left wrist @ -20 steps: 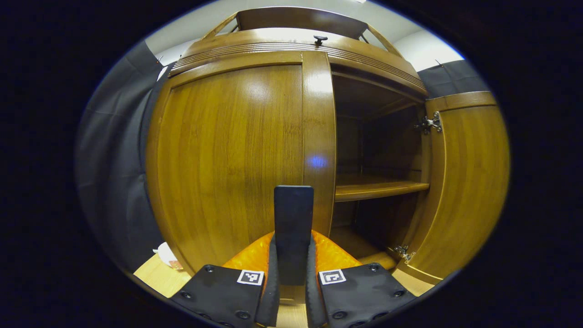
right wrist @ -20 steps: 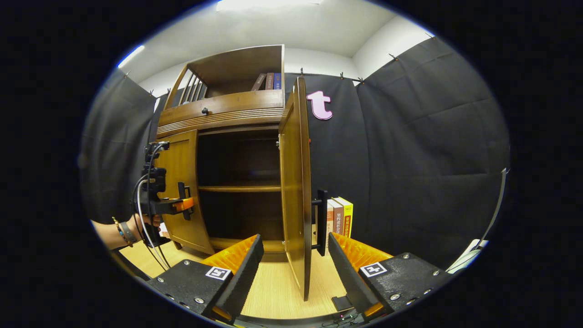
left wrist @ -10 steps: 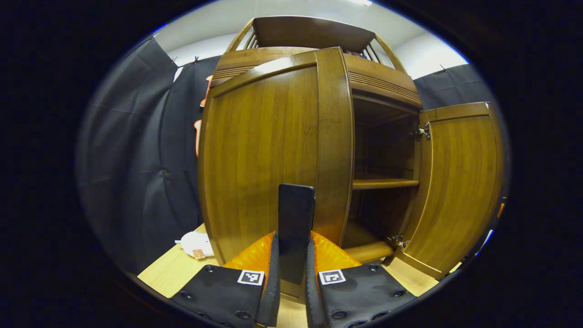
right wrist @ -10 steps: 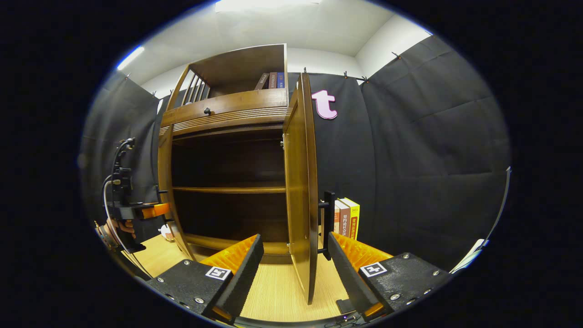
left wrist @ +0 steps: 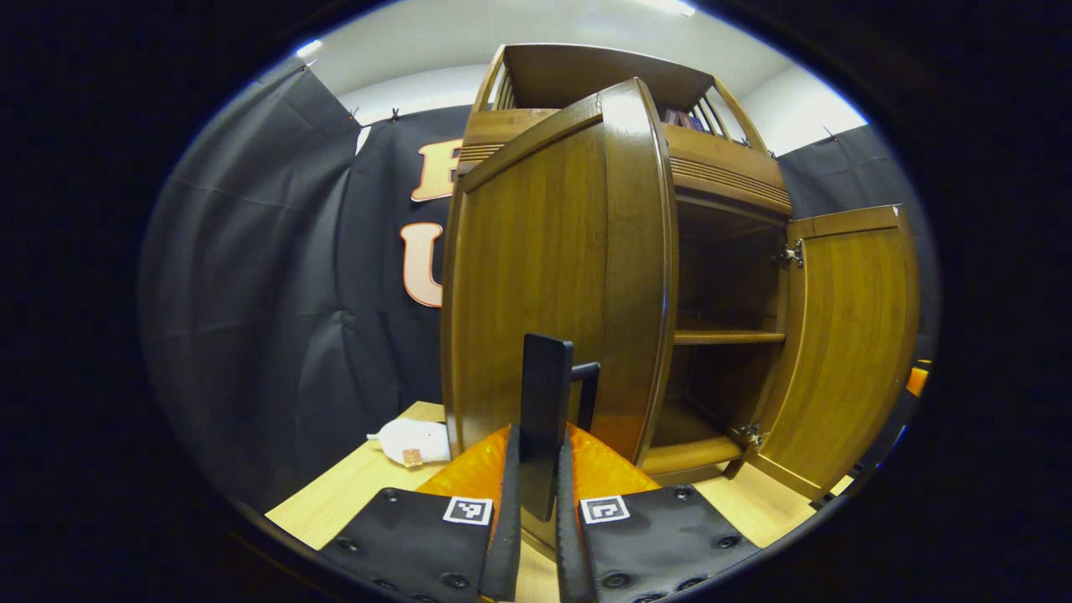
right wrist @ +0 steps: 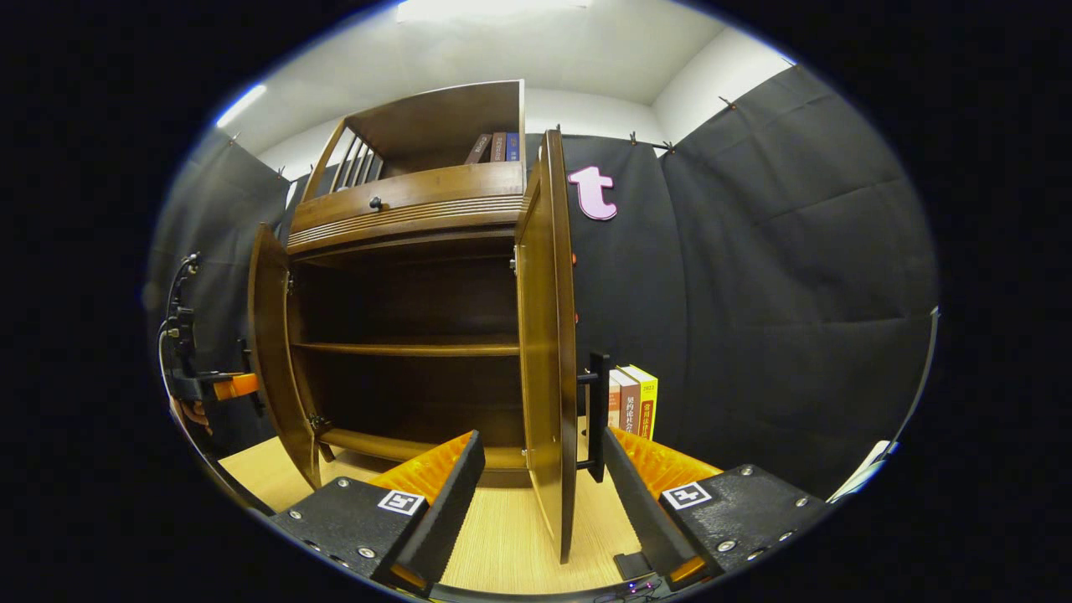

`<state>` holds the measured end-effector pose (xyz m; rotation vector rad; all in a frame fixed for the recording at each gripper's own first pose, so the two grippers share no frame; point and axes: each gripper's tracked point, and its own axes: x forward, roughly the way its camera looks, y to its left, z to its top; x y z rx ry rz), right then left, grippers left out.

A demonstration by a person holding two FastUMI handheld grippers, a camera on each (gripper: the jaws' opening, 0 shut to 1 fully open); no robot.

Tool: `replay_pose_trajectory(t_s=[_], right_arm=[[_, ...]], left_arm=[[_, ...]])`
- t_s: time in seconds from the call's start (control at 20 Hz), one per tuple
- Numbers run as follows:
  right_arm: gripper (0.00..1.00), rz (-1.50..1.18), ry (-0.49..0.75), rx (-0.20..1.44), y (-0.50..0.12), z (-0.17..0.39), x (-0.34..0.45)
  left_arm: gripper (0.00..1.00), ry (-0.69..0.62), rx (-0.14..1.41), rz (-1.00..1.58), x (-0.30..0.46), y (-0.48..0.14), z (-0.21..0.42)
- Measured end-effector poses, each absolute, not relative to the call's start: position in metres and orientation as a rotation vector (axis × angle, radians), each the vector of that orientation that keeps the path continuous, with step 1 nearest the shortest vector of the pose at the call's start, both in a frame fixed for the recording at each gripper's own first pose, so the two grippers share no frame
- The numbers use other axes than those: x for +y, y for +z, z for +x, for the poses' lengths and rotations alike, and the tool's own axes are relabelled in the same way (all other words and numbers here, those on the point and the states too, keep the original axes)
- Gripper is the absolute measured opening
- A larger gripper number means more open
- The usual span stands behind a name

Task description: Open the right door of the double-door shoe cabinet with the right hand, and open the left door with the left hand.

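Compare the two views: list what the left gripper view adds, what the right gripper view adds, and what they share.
Left gripper view: the left gripper shut on the left door handle, and a white soft thing on the floor beside the cabinet.
Right gripper view: the right gripper open astride the right door's edge, the right door handle, standing books and the drawer knob.
Both: the left door and right door swung open, and the inner shelf.

No legible text, book spines (right wrist: 634, 402) too small
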<state>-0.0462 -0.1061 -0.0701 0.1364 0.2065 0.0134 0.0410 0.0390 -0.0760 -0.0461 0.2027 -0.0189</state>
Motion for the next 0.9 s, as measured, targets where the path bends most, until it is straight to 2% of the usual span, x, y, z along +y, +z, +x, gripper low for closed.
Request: replay_pose_trajectory(t_s=[0.3, 0.35, 0.6, 0.8, 0.85, 0.9], right_arm=[[0.88, 0.145, 0.019, 0.213, -0.074, -0.042, -0.101], [0.88, 0.146, 0.019, 0.213, -0.074, -0.042, -0.100], [0.88, 0.149, 0.011, 0.214, -0.074, -0.038, -0.099], [0.88, 0.135, 0.000, 0.211, -0.070, -0.037, -0.098], [0.88, 0.139, -0.001, 0.210, -0.069, -0.037, -0.097], [0.88, 0.142, 0.000, 0.215, -0.070, -0.037, -0.096]], left_arm=[[0.19, 0.032, 0.199, -0.030, 0.095, -0.071, 0.025], [0.14, 0.030, 0.192, -0.022, 0.102, -0.069, 0.024], [0.14, -0.078, 0.192, -0.048, 0.128, -0.068, 0.025], [0.14, -0.072, 0.197, -0.087, 0.174, -0.068, 0.026], [0.10, -0.101, 0.195, -0.087, 0.181, -0.067, 0.029], [0.00, -0.131, 0.203, -0.087, 0.185, -0.069, 0.027]])
